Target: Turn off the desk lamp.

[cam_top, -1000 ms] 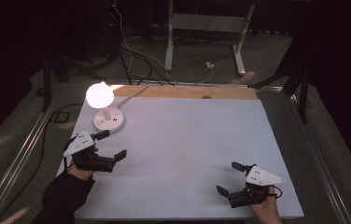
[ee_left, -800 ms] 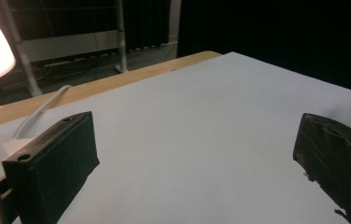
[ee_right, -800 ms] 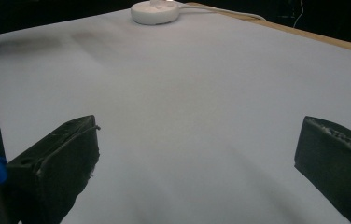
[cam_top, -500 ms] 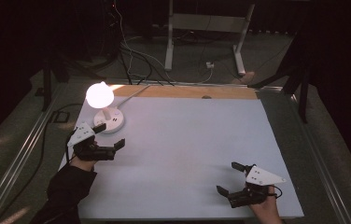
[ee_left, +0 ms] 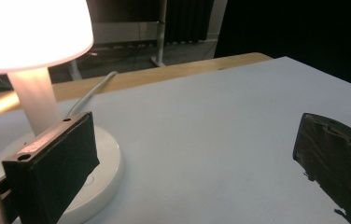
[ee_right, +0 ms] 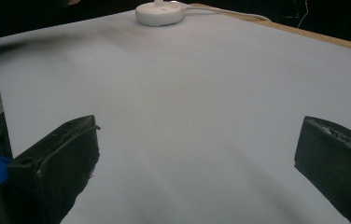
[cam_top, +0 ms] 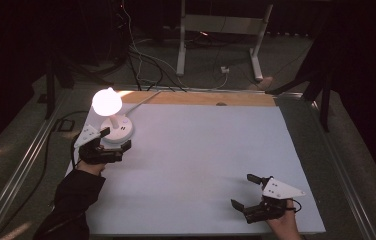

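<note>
A small white table lamp (cam_top: 109, 112) stands lit at the table's far left, with a round shade, a short stem and a round base (ee_left: 96, 172). My left gripper (cam_top: 115, 138) is open right at the lamp's base; one jaw stands over the base's near rim, the other is off to the right above the bare table. Whether a jaw touches the base is unclear. My right gripper (cam_top: 245, 191) rests open near the table's front right corner with nothing between its jaws. The lamp base (ee_right: 158, 12) shows far off in the right gripper view.
The white table top (cam_top: 201, 160) has a bare wooden strip (cam_top: 201, 98) along its far edge. The lamp's white cable (ee_left: 89, 93) runs back over that strip. Beyond are a dark floor, cables and a metal stand (cam_top: 221, 45). Metal rails (cam_top: 21, 170) flank the table.
My left gripper has moved forward and to the right, up to the lamp's base, staying open. The right gripper has not moved.
</note>
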`<state>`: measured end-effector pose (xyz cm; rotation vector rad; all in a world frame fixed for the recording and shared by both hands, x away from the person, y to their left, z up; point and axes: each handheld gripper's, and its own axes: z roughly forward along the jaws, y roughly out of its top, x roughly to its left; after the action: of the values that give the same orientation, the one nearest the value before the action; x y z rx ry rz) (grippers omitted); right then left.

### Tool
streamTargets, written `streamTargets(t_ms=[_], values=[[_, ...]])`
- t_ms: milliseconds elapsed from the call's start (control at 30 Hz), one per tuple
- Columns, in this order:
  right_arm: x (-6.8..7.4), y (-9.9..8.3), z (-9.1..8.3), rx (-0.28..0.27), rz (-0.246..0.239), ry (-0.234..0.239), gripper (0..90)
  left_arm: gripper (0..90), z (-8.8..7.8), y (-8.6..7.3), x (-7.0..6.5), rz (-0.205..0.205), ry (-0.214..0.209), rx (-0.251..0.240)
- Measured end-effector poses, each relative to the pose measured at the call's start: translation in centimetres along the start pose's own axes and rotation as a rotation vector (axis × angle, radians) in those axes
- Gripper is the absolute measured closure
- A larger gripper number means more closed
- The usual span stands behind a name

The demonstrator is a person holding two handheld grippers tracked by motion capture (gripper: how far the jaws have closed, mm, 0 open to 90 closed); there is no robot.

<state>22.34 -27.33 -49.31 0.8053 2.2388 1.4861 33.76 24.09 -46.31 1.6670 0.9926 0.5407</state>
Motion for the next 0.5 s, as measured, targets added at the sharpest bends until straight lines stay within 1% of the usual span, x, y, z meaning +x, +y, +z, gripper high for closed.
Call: streamTargets(t_ms=[33,67,100,133,167,233,267,300,333,367,400,433,467,500], values=[[0.0,0.0,0.0,-0.001,0.001,0.001,0.0,0.5,0.1,0.0,0.1,-0.006,0.006,0.005],[0.0,0.0,0.0,-0.003,0.003,0.0,0.0,0.5,0.2,0.0,0.2,-0.008,0.024,0.006],[-0.1,0.0,-0.1,-0.003,0.003,0.0,0.0,0.5,0.2,-0.1,0.3,-0.013,0.033,0.005],[-0.1,0.0,-0.1,-0.004,0.004,-0.001,0.0,0.5,0.4,-0.1,0.7,-0.019,0.05,0.016],[-0.1,0.0,-0.1,-0.005,0.005,-0.001,0.0,0.5,0.4,-0.1,0.7,-0.019,0.05,0.016],[-0.1,0.0,0.0,-0.004,0.006,-0.001,0.0,0.9,0.5,-0.1,1.0,-0.034,0.049,0.022],[-0.1,0.0,0.0,-0.003,0.006,-0.001,0.0,2.3,0.8,-0.2,1.1,-0.027,0.091,0.038],[-0.1,0.0,0.0,-0.003,0.006,-0.001,0.0,3.2,0.9,-0.2,1.2,-0.032,0.091,0.041],[-0.1,0.0,0.0,-0.003,0.006,-0.001,0.0,3.7,1.0,-0.2,1.3,-0.045,0.094,0.047],[-0.1,0.0,0.0,-0.003,0.006,-0.002,0.0,4.5,1.0,-0.2,1.3,-0.045,0.094,0.047],[-0.1,0.0,0.0,-0.002,0.006,-0.003,0.0,5.1,1.2,-0.3,1.5,-0.054,0.106,0.062],[-0.2,-0.1,0.0,-0.003,0.009,-0.003,0.0,6.1,1.5,-0.4,1.7,-0.055,0.119,0.06],[-0.2,-0.1,0.0,-0.004,0.01,-0.002,0.0,7.2,1.5,-0.4,1.7,-0.055,0.119,0.06],[-0.2,-0.1,0.0,-0.003,0.011,-0.003,0.0,7.9,1.8,-0.5,2.1,-0.063,0.133,0.073]])
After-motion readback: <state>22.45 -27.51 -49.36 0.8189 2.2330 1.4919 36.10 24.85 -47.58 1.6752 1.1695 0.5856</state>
